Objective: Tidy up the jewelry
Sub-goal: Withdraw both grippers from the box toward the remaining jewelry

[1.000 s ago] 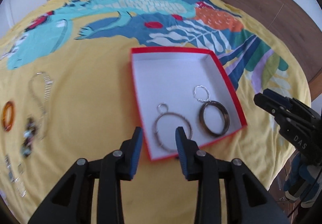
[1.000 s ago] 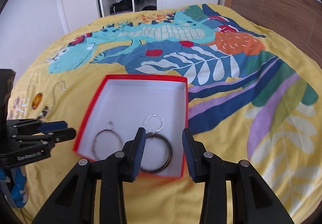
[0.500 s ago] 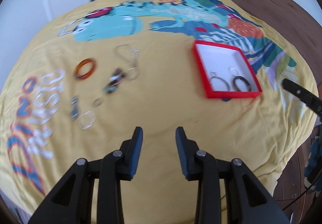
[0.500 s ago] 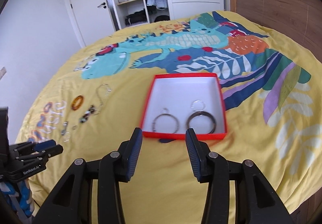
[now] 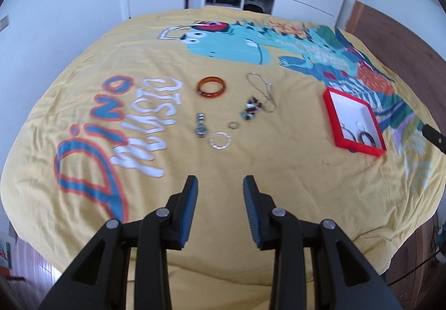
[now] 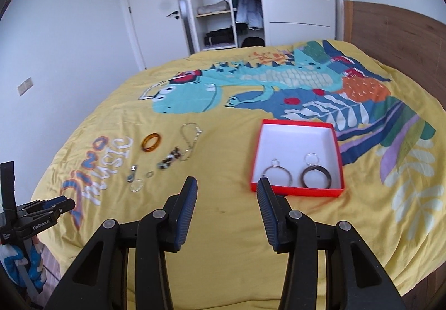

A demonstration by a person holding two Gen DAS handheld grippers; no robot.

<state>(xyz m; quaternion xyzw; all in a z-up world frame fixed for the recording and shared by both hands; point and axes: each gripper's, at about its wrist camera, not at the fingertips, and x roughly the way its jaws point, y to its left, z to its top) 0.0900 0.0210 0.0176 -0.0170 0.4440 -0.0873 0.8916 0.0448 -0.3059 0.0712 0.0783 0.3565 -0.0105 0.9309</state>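
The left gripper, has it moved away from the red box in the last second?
Yes. The left gripper has pulled back and left of the red box.

Red box [image 6: 297, 191], shallow, white inside, lid off, flat on the bed. Inside, at its near end: thin silver hoop [image 6: 278, 174] left, dark bangle [image 6: 315, 177] right, apart, a small ring touching each one's far edge. Well left of the box: amber bangle [image 6: 151, 142], silver chain [image 6: 190, 136], beaded piece [image 6: 170, 160], small watch [image 6: 131, 174], small ring [image 6: 149, 174], clear bracelet [image 6: 137, 186], all flat.
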